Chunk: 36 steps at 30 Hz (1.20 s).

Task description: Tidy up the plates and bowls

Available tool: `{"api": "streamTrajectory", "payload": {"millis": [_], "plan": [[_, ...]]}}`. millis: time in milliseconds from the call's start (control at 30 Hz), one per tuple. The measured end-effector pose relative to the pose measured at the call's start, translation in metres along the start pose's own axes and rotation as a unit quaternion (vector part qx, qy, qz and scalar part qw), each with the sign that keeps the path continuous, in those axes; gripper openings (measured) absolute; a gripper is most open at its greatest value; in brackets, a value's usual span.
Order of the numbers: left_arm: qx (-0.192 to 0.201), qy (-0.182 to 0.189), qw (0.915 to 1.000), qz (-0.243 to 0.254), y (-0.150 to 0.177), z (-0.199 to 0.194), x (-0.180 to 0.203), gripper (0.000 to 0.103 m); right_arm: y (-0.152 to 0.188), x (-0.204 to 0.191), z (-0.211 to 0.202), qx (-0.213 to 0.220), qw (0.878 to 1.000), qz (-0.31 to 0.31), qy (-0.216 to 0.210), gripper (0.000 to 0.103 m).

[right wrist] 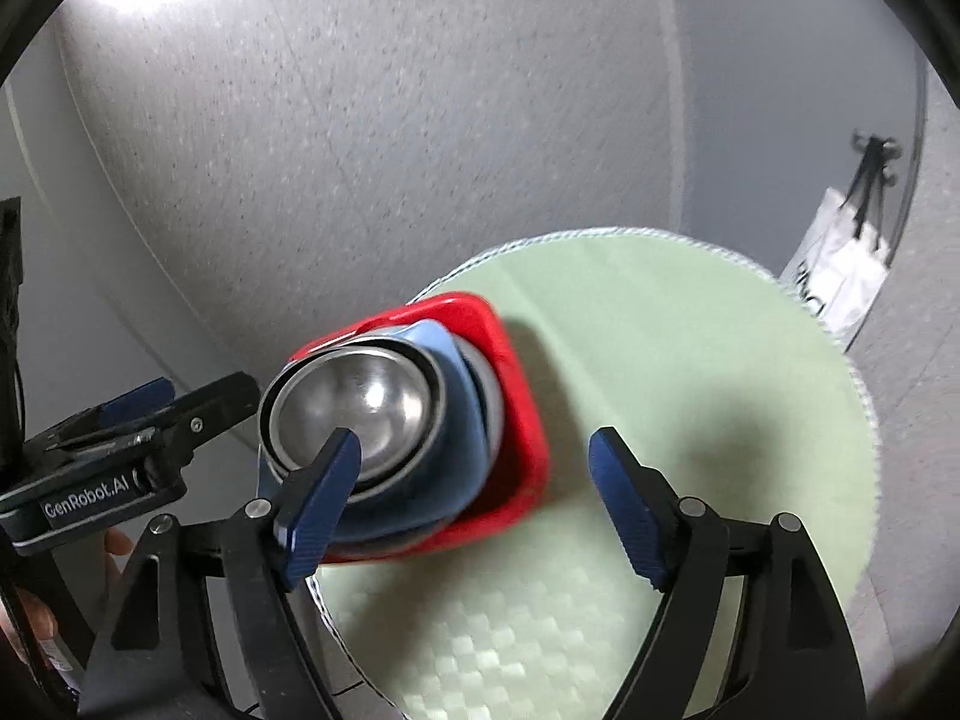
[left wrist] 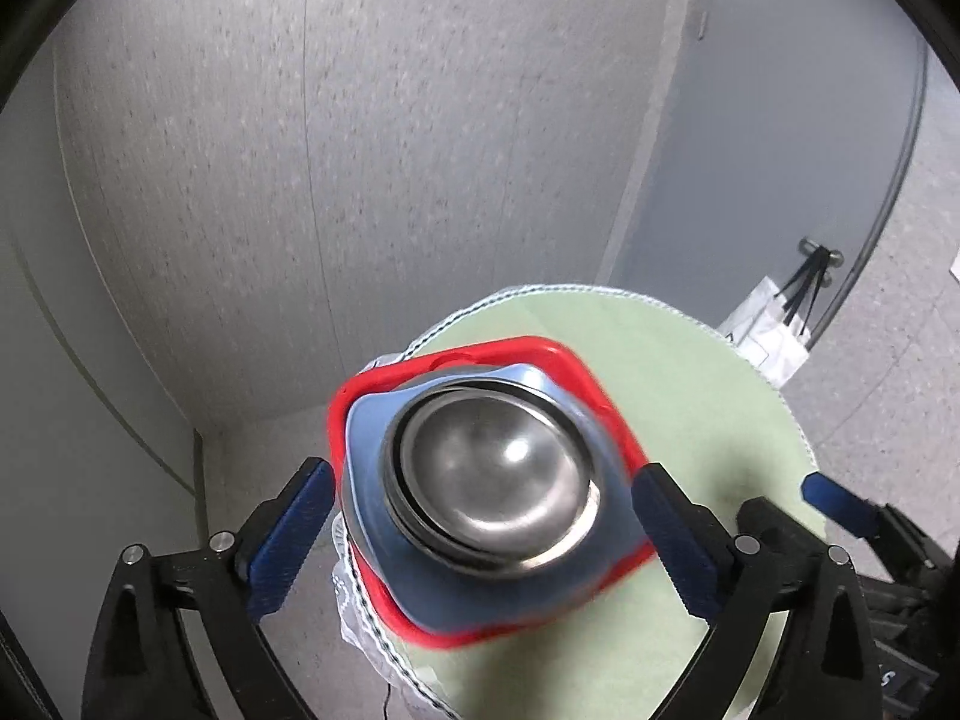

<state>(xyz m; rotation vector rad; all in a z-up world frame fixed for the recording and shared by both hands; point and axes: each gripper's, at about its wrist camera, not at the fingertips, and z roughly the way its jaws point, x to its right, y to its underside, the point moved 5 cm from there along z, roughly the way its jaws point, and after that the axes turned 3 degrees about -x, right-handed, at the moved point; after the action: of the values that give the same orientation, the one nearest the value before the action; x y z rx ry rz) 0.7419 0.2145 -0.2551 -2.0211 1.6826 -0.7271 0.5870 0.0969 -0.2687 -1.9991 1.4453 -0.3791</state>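
Observation:
A stack stands at the left edge of a round green-clothed table. A red square plate is at the bottom, a blue plate lies on it, and nested steel bowls sit on top. My left gripper is open, with its fingers on either side of the stack, above it. My right gripper is open over the stack's right side. The left gripper also shows in the right wrist view, left of the stack.
A speckled grey wall stands behind the table. A white bag hangs from a hook on a grey door at the right. The right gripper's fingertip shows at the right of the left wrist view.

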Motion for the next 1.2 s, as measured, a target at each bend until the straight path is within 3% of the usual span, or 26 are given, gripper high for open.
{"api": "streamTrajectory", "payload": {"millis": [100,300,600,767,900,1200], "plan": [[0.025,0.006,0.9996,0.007,0.021,-0.029,0.018,0.103,0.007,0.008,-0.031,0.021,1.000,0.000,0.006,0.087],[0.052,0.012,0.9985,0.011,0.069,-0.091,0.057,0.103,0.037,0.035,-0.098,0.047,0.999,-0.001,0.018,0.089],[0.114,0.003,0.9931,0.026,0.170,-0.215,0.127,0.103,0.104,0.073,-0.226,0.099,0.994,-0.011,0.047,0.103],[0.138,-0.003,0.9897,0.039,0.231,-0.280,0.159,0.103,0.139,0.087,-0.295,0.128,0.990,-0.012,0.059,0.103],[0.160,-0.003,0.9863,0.040,0.273,-0.330,0.174,0.103,0.165,0.094,-0.346,0.151,0.986,-0.014,0.072,0.103],[0.185,0.023,0.9813,0.046,0.346,-0.411,0.177,0.103,0.211,0.084,-0.415,0.182,0.979,-0.012,0.094,0.103]]}}
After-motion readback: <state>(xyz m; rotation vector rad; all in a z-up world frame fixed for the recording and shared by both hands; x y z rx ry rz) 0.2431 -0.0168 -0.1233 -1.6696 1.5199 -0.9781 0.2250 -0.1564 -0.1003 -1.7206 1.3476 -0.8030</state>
